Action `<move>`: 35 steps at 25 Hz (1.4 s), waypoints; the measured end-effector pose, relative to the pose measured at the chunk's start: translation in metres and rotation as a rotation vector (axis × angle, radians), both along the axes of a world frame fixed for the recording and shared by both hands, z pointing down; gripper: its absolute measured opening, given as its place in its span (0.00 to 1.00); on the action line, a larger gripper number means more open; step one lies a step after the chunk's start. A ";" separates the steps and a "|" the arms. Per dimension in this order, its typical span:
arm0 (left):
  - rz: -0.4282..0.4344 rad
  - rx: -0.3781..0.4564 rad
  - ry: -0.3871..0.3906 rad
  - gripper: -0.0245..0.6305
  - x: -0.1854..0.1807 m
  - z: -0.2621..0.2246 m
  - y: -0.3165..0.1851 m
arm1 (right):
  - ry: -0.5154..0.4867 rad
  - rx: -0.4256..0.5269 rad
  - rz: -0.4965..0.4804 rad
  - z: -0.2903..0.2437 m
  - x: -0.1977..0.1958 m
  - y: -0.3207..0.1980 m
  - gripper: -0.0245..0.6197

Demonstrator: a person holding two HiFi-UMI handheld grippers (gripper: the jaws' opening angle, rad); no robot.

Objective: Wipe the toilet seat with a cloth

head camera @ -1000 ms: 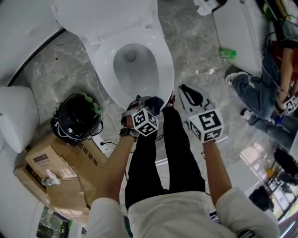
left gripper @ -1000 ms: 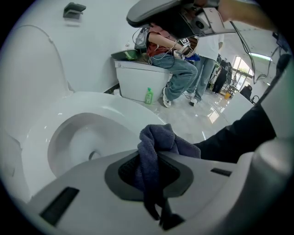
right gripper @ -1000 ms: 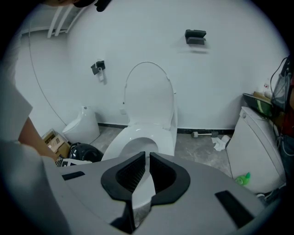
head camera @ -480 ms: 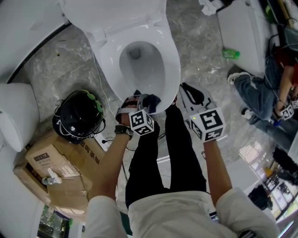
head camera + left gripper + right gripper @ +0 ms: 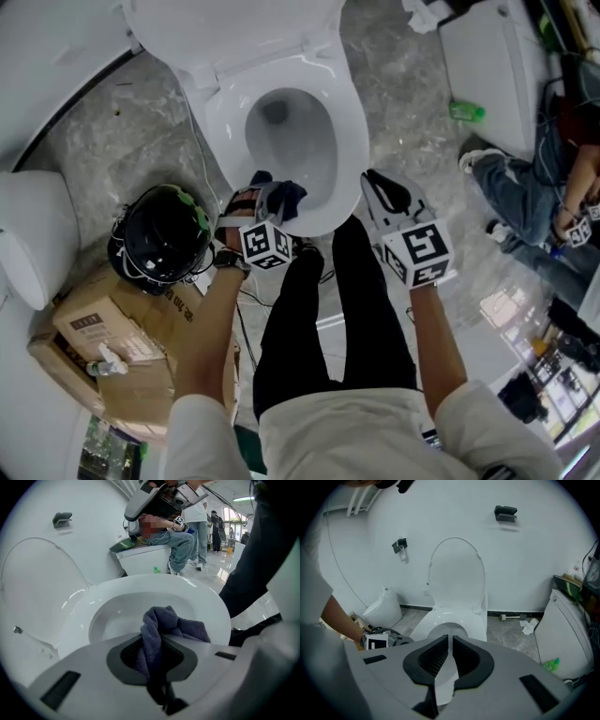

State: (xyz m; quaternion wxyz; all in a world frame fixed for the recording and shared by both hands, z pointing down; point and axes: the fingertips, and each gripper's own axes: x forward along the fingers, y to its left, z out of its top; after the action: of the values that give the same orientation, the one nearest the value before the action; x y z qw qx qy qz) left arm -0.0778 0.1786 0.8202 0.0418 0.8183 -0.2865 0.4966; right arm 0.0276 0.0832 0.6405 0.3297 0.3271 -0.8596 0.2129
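The white toilet seat [image 5: 352,141] is down and its lid [image 5: 37,583] stands raised. A dark blue cloth [image 5: 283,198] lies on the seat's front-left rim, and my left gripper [image 5: 270,204] is shut on it. In the left gripper view the cloth [image 5: 161,630] bunches out between the jaws over the seat [image 5: 201,597]. My right gripper [image 5: 377,186] hangs just right of the seat's front and touches nothing. Its jaws [image 5: 450,660] are shut with nothing between them and point at the toilet [image 5: 440,618].
A black helmet [image 5: 159,234] and a cardboard box [image 5: 112,347] sit on the floor at the left, beside a white urinal [image 5: 33,234]. A second toilet [image 5: 487,66], a green bottle [image 5: 466,112] and a seated person [image 5: 534,206] are at the right. My own legs [image 5: 319,309] stand before the bowl.
My left gripper has slid the cloth to the left along the seat's front rim and rolled a little. The right gripper has hardly moved.
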 end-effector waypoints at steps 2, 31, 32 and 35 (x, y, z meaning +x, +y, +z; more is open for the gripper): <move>0.010 0.010 -0.011 0.09 -0.009 0.000 -0.007 | -0.001 -0.002 -0.003 -0.001 -0.003 -0.003 0.12; -0.022 0.270 -0.204 0.09 -0.121 -0.009 -0.158 | -0.010 -0.059 -0.027 0.008 -0.012 -0.034 0.12; -0.030 0.276 -0.206 0.09 -0.123 -0.010 -0.164 | -0.011 -0.062 -0.024 0.008 -0.011 -0.035 0.12; -0.061 0.300 -0.206 0.09 -0.128 -0.014 -0.186 | -0.016 -0.062 -0.026 0.008 -0.009 -0.043 0.12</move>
State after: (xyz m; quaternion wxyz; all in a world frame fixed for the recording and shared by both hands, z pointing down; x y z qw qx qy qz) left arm -0.2053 -0.0072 0.8060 -0.0954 0.7510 -0.3846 0.5282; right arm 0.0191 0.0407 0.6481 0.3356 0.3037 -0.8595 0.2376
